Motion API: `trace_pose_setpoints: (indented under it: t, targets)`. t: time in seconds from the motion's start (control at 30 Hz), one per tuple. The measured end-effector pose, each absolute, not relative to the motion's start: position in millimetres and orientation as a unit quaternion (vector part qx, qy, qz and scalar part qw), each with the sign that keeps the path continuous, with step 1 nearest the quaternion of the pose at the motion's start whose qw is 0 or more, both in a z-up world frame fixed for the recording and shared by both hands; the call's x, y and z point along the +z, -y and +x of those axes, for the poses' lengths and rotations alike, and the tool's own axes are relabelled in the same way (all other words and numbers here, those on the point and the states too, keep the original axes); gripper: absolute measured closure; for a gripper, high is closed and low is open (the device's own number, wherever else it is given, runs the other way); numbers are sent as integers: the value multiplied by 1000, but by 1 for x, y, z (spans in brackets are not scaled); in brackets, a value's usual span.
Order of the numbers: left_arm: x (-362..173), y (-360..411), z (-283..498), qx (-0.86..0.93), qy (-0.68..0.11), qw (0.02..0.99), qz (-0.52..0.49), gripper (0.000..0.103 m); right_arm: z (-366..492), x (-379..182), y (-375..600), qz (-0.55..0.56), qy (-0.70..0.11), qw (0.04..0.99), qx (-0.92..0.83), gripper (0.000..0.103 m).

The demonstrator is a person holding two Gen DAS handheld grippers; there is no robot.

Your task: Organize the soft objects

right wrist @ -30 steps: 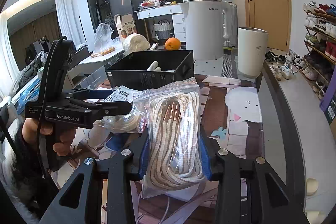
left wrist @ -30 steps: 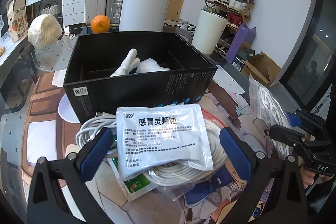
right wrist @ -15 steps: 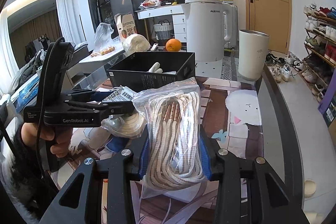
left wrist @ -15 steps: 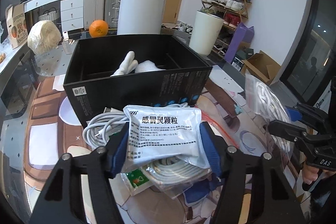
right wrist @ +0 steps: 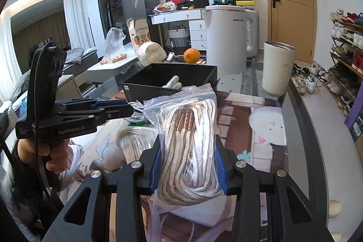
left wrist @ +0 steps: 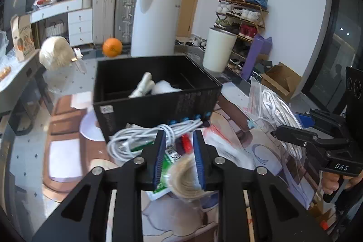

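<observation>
My left gripper (left wrist: pixel 179 146) is shut on a crumpled bundle: a clear bag of beige coiled cord (left wrist: pixel 185 180) pinched together with a white medicine packet. It is lifted just in front of the black box (left wrist: pixel 156 103). A loose white cable (left wrist: pixel 145 137) lies below the box's front wall. The box holds white soft items (left wrist: pixel 154 87). My right gripper (right wrist: pixel 188 162) is shut on a zip bag of white and brown striped rope (right wrist: pixel 188 140), held above the table to the right of the left gripper (right wrist: pixel 109 109).
An orange (left wrist: pixel 112 47), a pale round bundle (left wrist: pixel 55 56) and a white appliance (left wrist: pixel 156 22) stand behind the box. A white cup (right wrist: pixel 278 67) stands on the table's far right. The glass table edge (right wrist: pixel 301 128) runs along the right.
My left gripper has closed from wide open onto the packet and bagged cord and lifted them, crumpling them. My right gripper has kept hold of the rope bag, nearly still.
</observation>
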State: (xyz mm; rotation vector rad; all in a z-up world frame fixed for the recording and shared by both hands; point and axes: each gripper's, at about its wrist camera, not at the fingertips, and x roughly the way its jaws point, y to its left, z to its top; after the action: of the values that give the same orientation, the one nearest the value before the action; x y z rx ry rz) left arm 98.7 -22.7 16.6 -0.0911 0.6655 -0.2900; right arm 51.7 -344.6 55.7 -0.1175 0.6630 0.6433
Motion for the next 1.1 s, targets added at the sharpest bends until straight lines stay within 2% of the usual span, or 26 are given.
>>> trace_pose_setpoints:
  t: [0.2, 0.27, 0.3, 0.4, 0.5, 0.53, 0.57, 0.6, 0.63, 0.9, 1.1]
  targets:
    - [15, 20, 90, -148, -334, 930, -46, 76, 49, 57, 342, -59, -319, 893, 311, 63]
    - [14, 23, 84, -153, -337, 928, -42, 61, 45, 58, 344, -65, -318, 895, 307, 63]
    - [14, 25, 81, -155, -339, 927, -41, 50, 43, 59, 345, -66, -317, 896, 304, 63]
    - [15, 32, 70, -164, -334, 927, -41, 47, 37, 61, 350, -65, -317, 898, 298, 63]
    - [12, 40, 64, -163, -340, 926, -34, 36, 28, 64, 357, -66, -316, 900, 292, 63]
    - [10, 43, 61, -163, -342, 925, -31, 24, 24, 65, 359, -67, -315, 901, 291, 63]
    - [8, 47, 58, -161, -344, 925, -28, 18, 20, 66, 362, -67, -314, 902, 289, 63]
    - [6, 51, 55, -159, -342, 926, -26, 8, 17, 67, 364, -68, -314, 903, 287, 63]
    - [5, 56, 52, -158, -339, 927, -24, 4, 14, 68, 367, -68, -312, 904, 285, 63]
    - [-7, 102, 42, -160, -343, 925, 41, 4, 0, 68, 387, -59, -313, 910, 266, 63]
    - [-16, 117, 51, -159, -377, 911, 58, 4, -3, 68, 396, -56, -315, 912, 258, 63]
